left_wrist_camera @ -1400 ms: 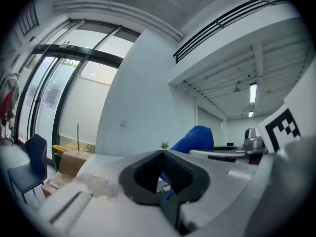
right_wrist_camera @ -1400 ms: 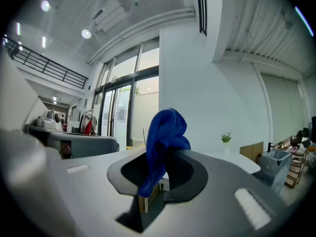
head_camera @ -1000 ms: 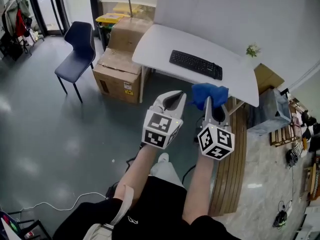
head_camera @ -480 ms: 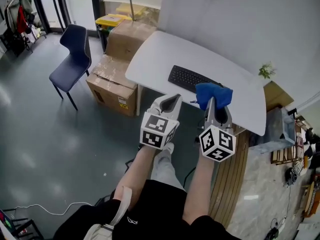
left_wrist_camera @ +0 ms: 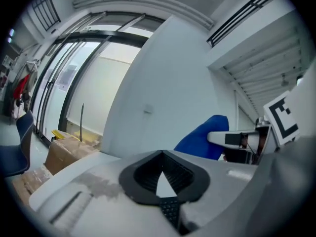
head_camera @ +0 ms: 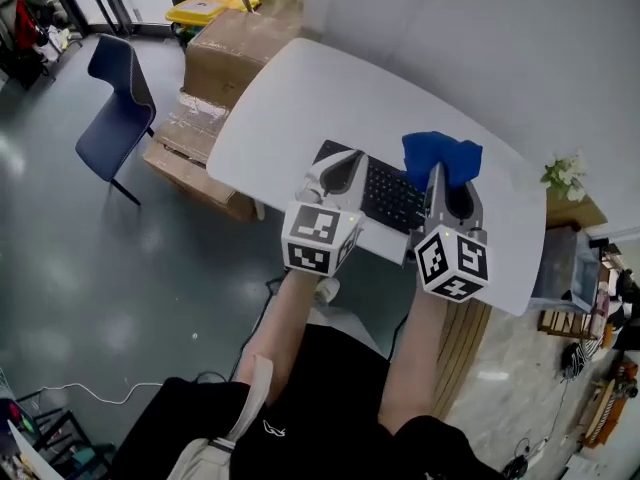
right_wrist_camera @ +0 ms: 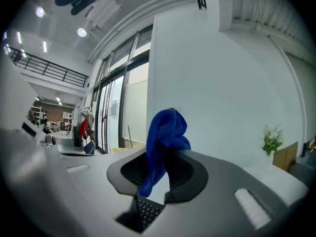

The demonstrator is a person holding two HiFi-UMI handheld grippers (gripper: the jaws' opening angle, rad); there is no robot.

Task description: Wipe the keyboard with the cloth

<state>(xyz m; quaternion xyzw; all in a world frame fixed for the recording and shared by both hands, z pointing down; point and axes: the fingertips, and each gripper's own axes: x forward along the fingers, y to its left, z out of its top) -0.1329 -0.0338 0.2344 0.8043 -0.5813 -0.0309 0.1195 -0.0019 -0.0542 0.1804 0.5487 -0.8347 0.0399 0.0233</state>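
Cloth hangs pinched in the jaws of our right gripper over the keyboard on the white bench, while our left gripper has its jaws pressed together on nothing.

Both forearms bare, extended forward, parallel. On left gripper, jaw tips together, nothing between. On right gripper, jaws clamped on blue cloth, level with left.
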